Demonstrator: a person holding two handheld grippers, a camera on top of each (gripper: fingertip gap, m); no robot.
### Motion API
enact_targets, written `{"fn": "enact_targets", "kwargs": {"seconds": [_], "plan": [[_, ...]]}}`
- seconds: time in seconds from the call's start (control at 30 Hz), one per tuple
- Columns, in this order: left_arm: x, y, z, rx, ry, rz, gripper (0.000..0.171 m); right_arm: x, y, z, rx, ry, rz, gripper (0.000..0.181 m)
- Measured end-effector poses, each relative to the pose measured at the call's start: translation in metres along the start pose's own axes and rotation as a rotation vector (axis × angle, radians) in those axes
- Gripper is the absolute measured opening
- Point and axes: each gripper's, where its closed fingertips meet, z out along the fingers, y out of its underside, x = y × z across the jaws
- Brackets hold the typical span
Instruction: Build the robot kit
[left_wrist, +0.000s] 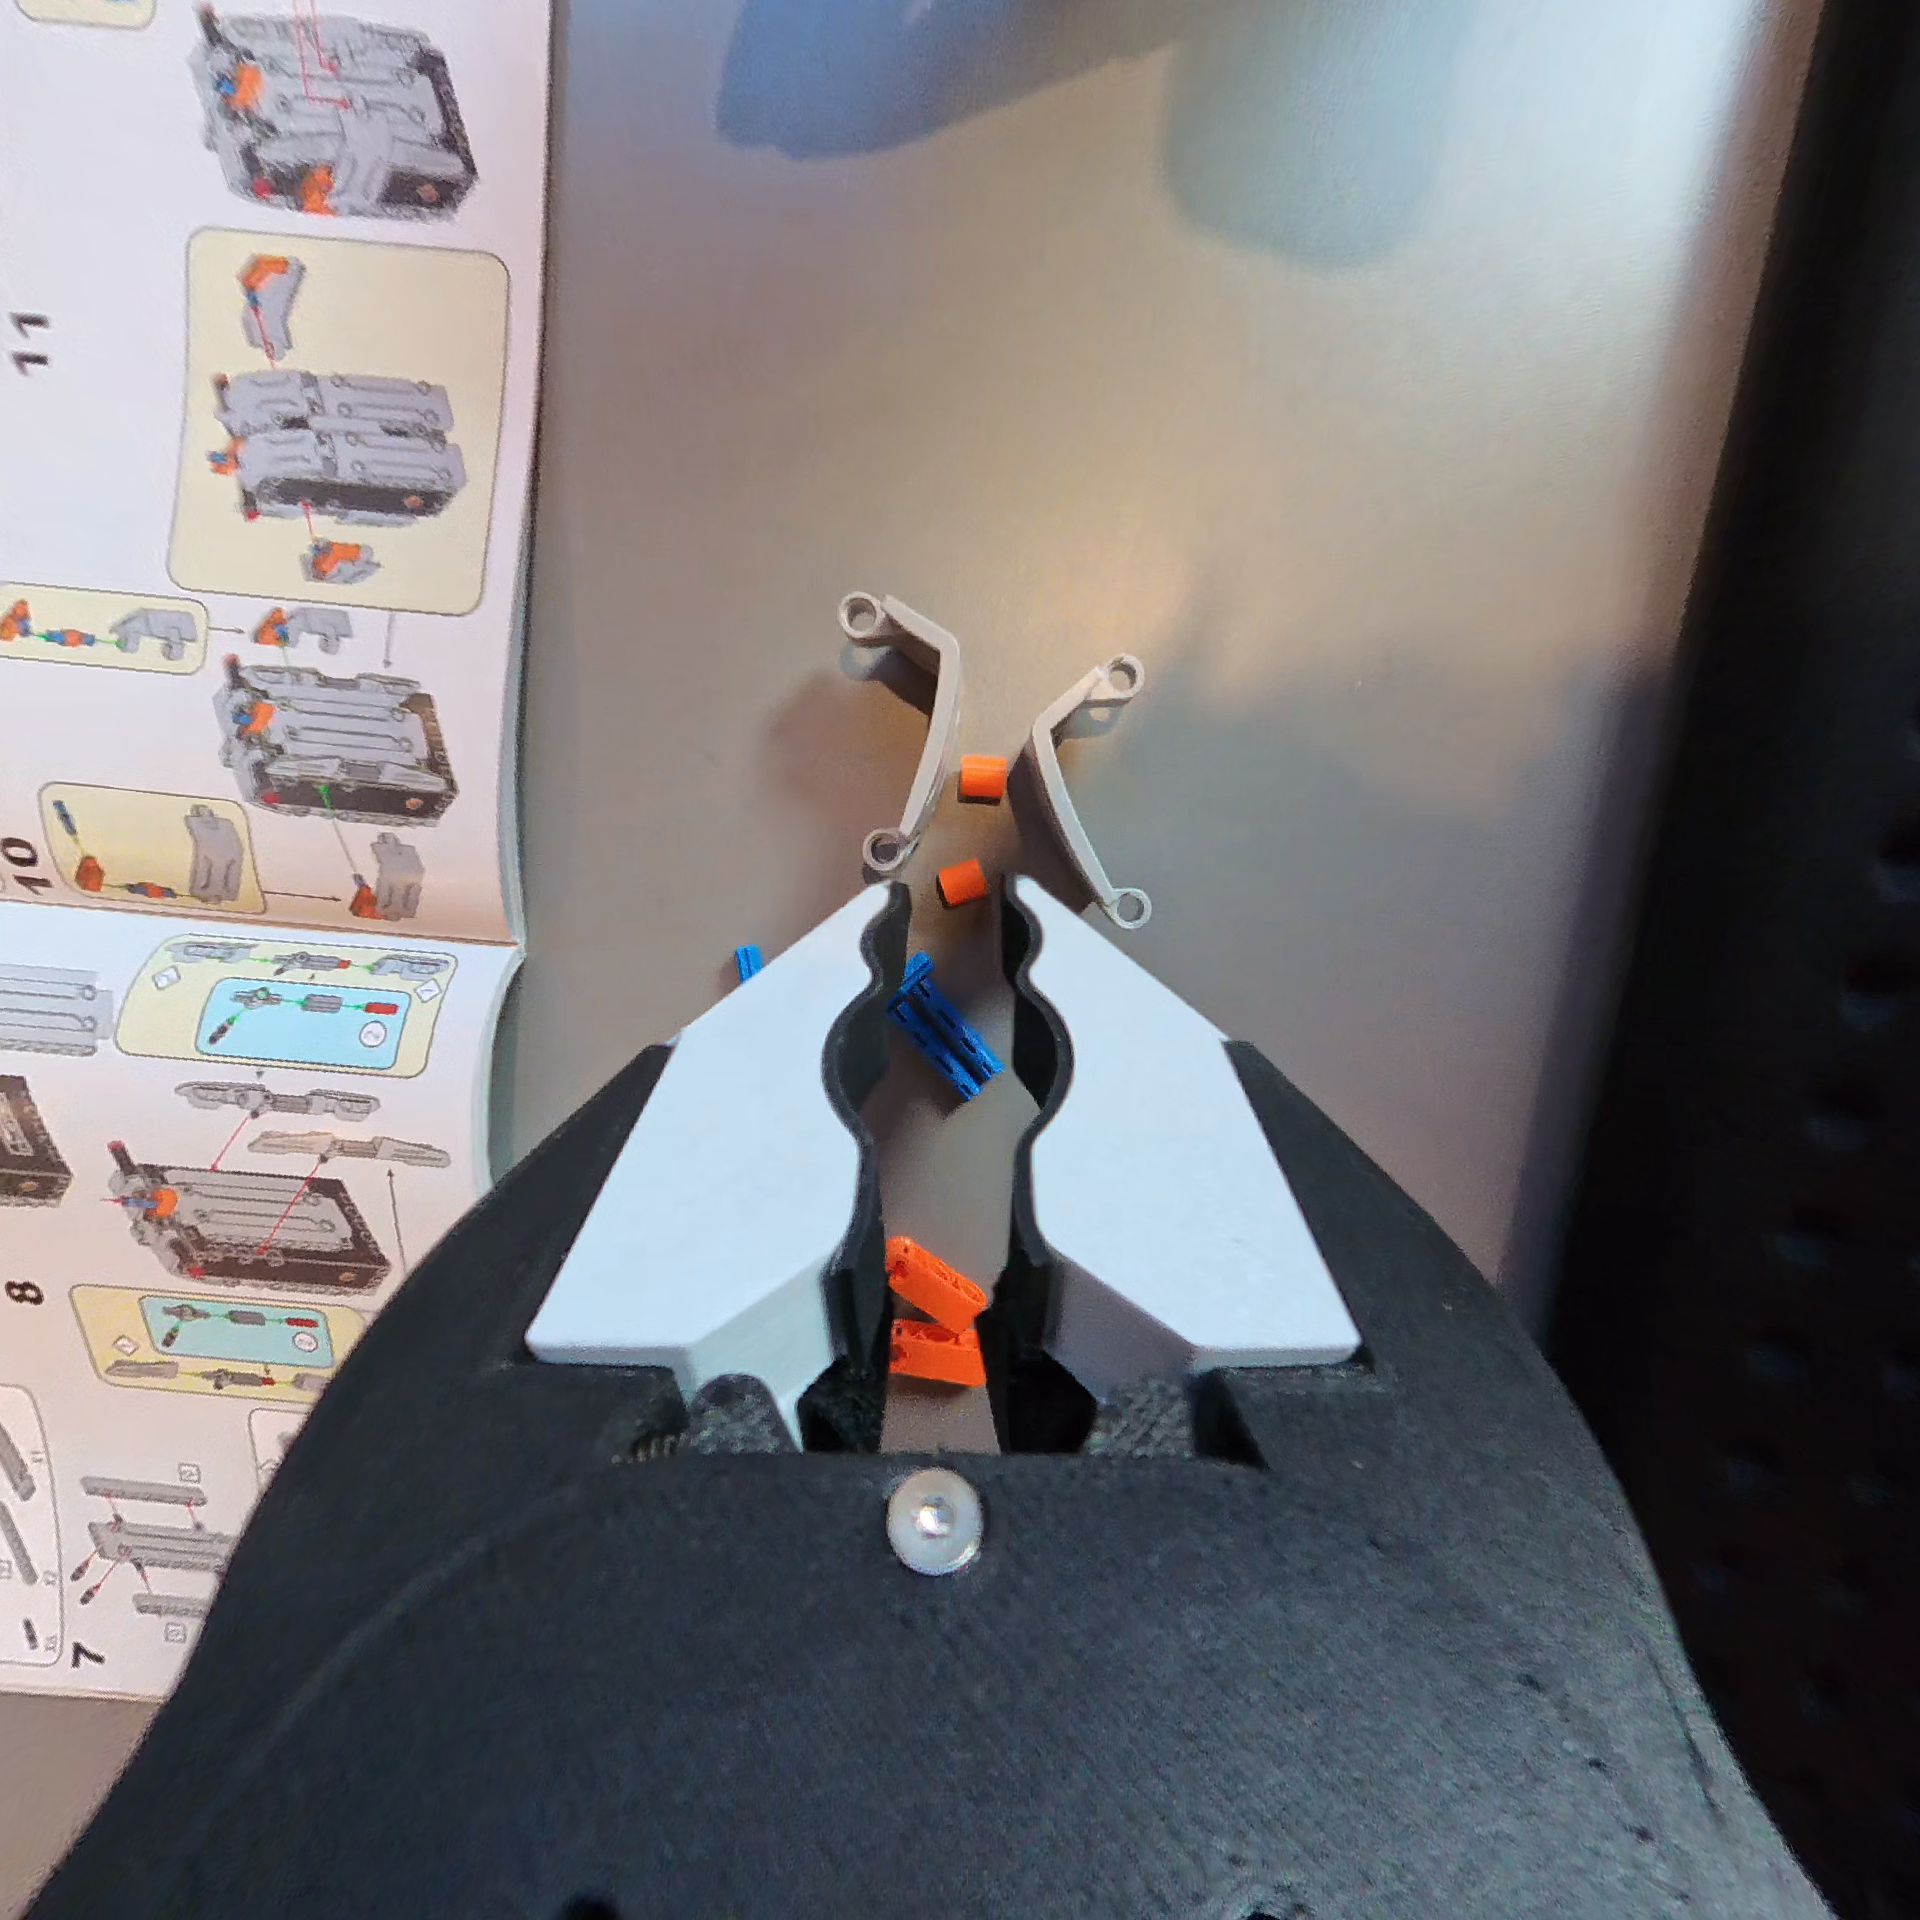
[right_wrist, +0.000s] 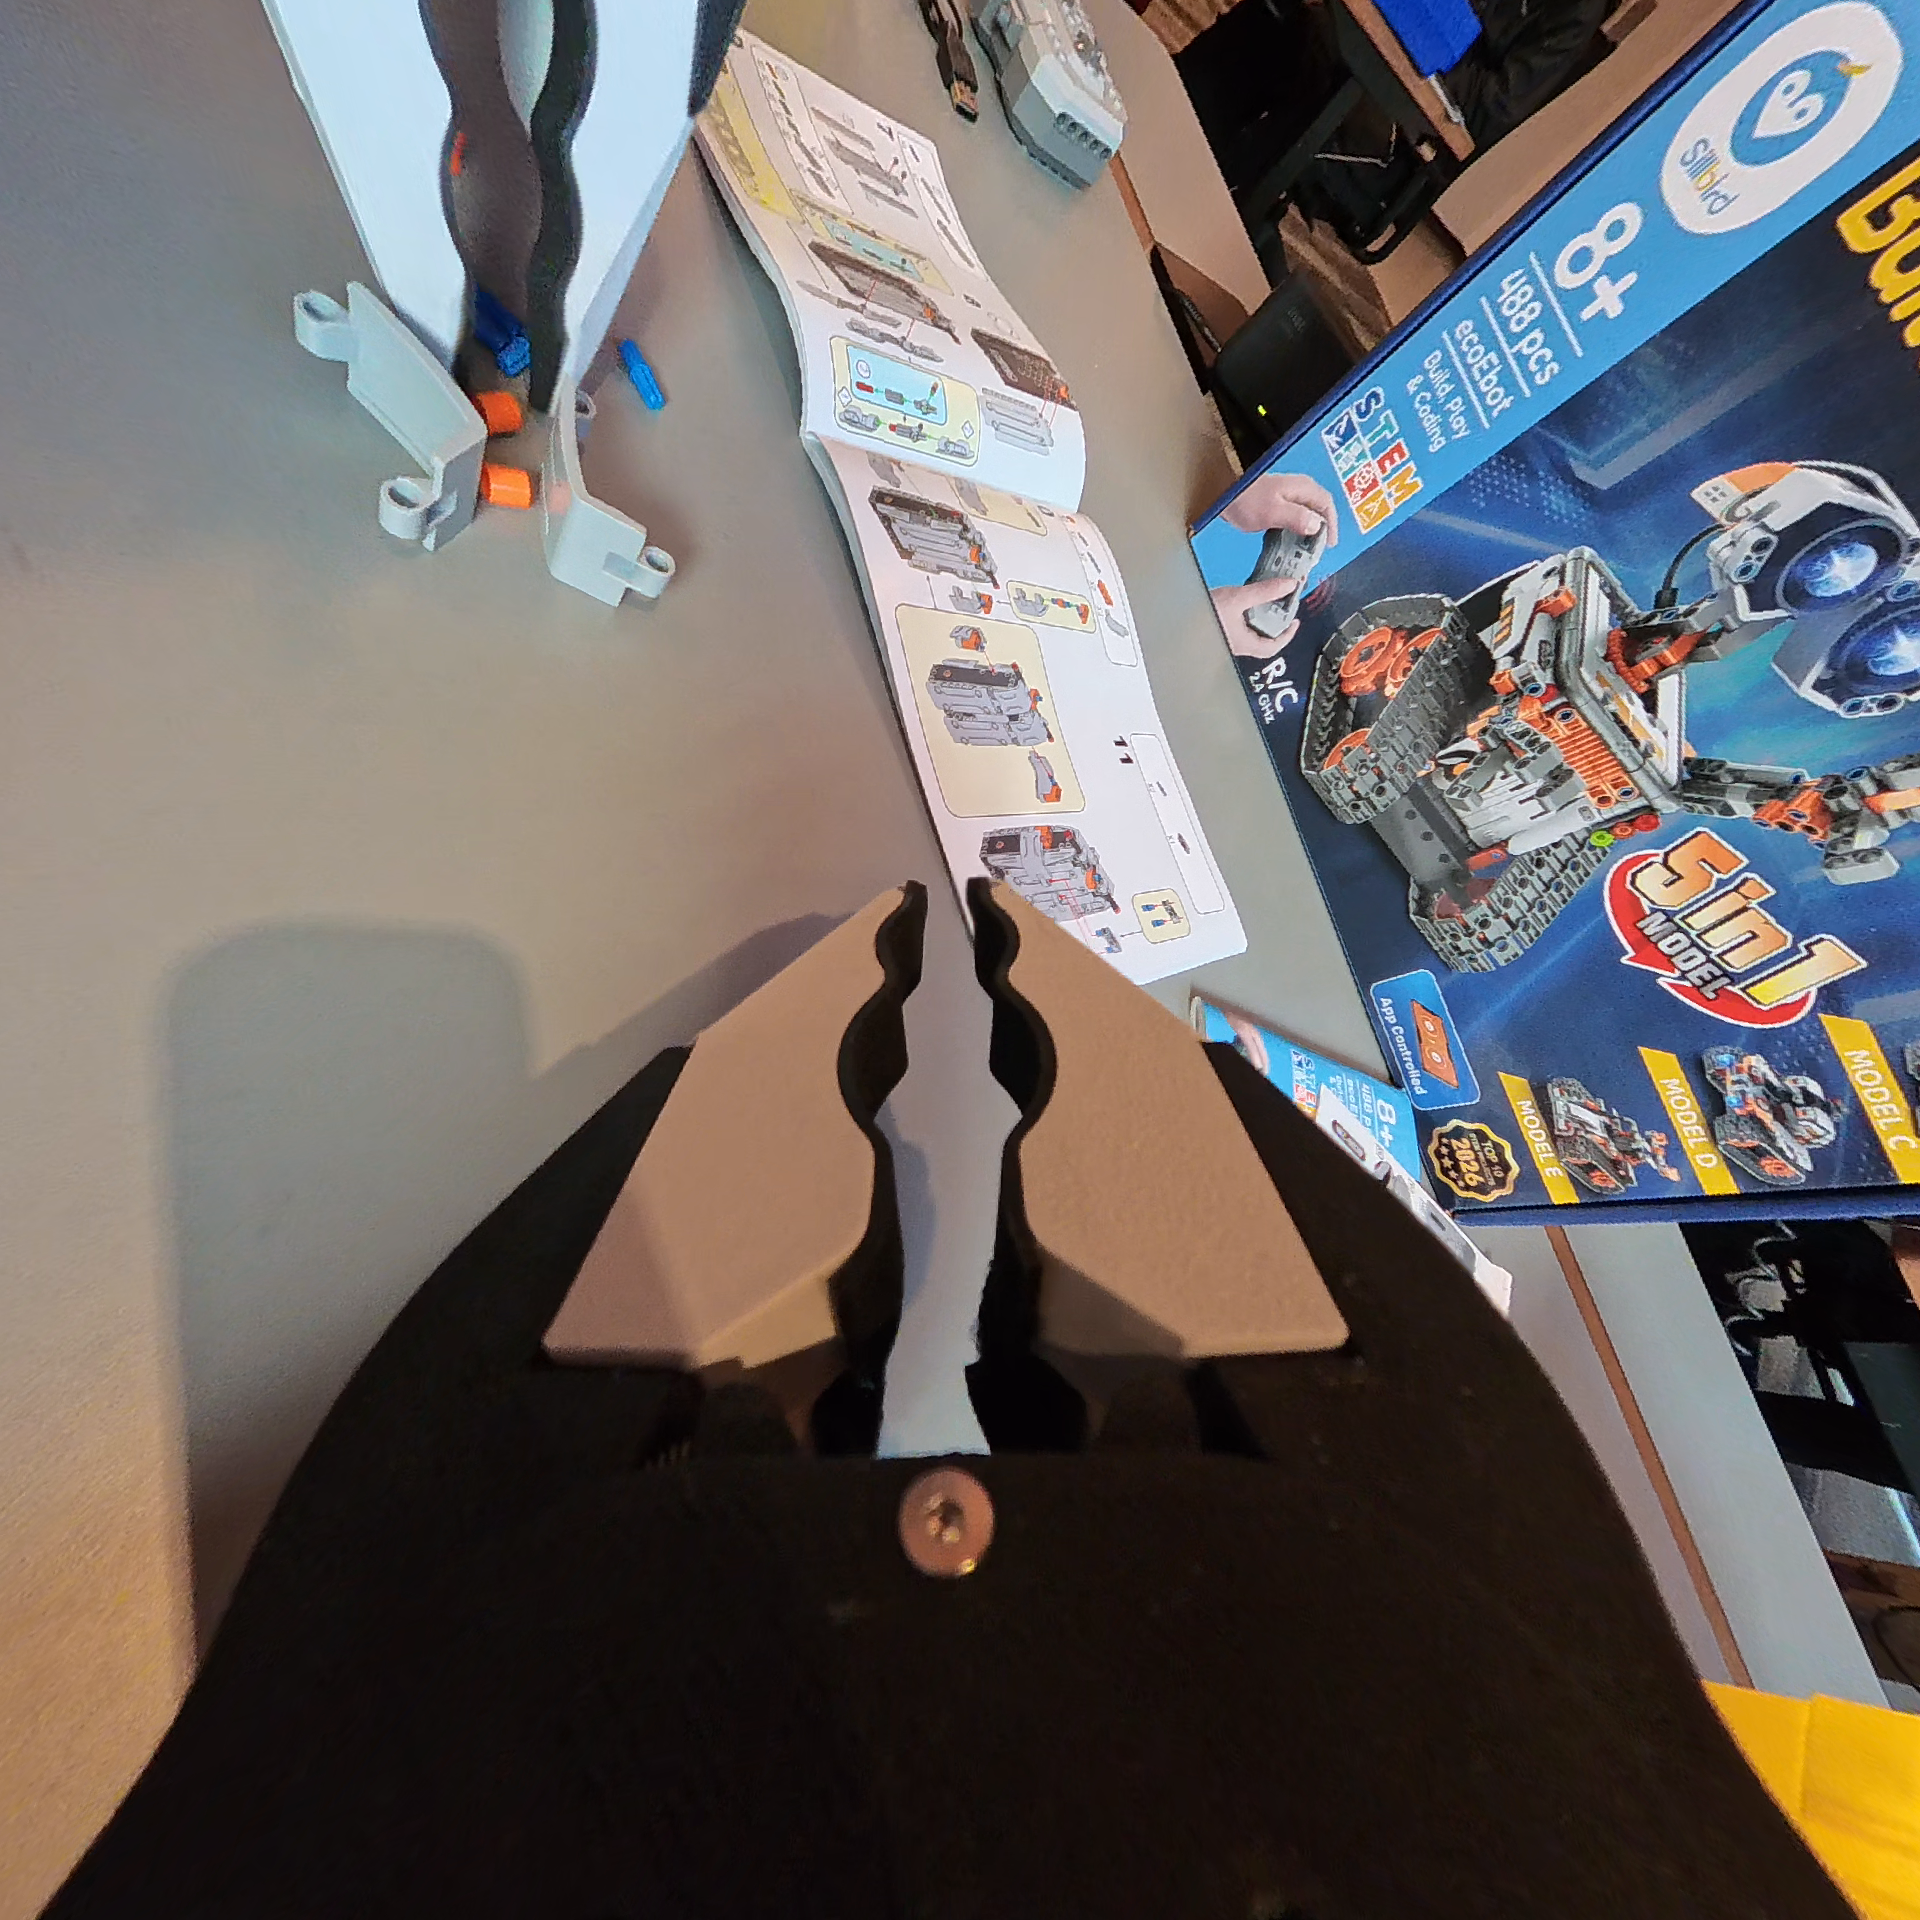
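My left tongs (left_wrist: 956, 894) hover slightly spread over blue pins (left_wrist: 940, 1023) between two grey curved panels (left_wrist: 914, 727); right tongs (right_wrist: 945, 899) nearly closed, empty, well apart above the worktop (right_wrist: 520, 779).

two curved grey plastic panels (left_wrist: 920, 727) back to back on table | two small orange plastic cylinders (left_wrist: 980, 777) between | blue ridged plastic beam (left_wrist: 940, 1029) flat nearby

curved grey panels (left_wrist: 914, 717) 2 | orange bushes (left_wrist: 980, 777) 2 | orange connectors (left_wrist: 935, 1273) 2 | booklet (left_wrist: 260, 623) 1

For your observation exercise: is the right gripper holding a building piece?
No, the right gripper is empty, poised above the bare grey table.
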Motion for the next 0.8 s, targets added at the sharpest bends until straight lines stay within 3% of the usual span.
{"fn": "enact_targets", "kwargs": {"seconds": [0.17,0.27,0.4,0.5,0.63,0.73,0.8], "plan": [[-0.012,-0.022,-0.041,0.122,-0.088,-0.07,0.027,0.002,-0.005,-0.002,0.015,0.011,-0.003,0.009],[-0.039,-0.041,-0.09,0.242,-0.261,-0.134,0.026,0.005,-0.01,-0.002,0.039,0.03,0.005,0.011],[-0.059,-0.067,-0.157,0.434,-0.352,-0.229,0.037,0.024,-0.03,-0.002,0.153,0.07,0.147,0.022],[-0.074,-0.087,-0.204,0.598,-0.377,-0.297,0.05,0.054,-0.065,-0.011,0.268,0.097,0.303,0.039],[-0.089,-0.107,-0.268,0.888,-0.381,-0.383,0.064,0.09,-0.13,-0.035,0.45,0.038,0.374,0.018],[-0.088,-0.112,-0.301,1.055,-0.376,-0.388,0.068,0.131,-0.17,-0.056,0.568,0.058,0.425,0.02],[-0.089,-0.111,-0.307,1.117,-0.392,-0.387,0.083,0.155,-0.188,-0.068,0.634,0.076,0.46,0.025]]}}
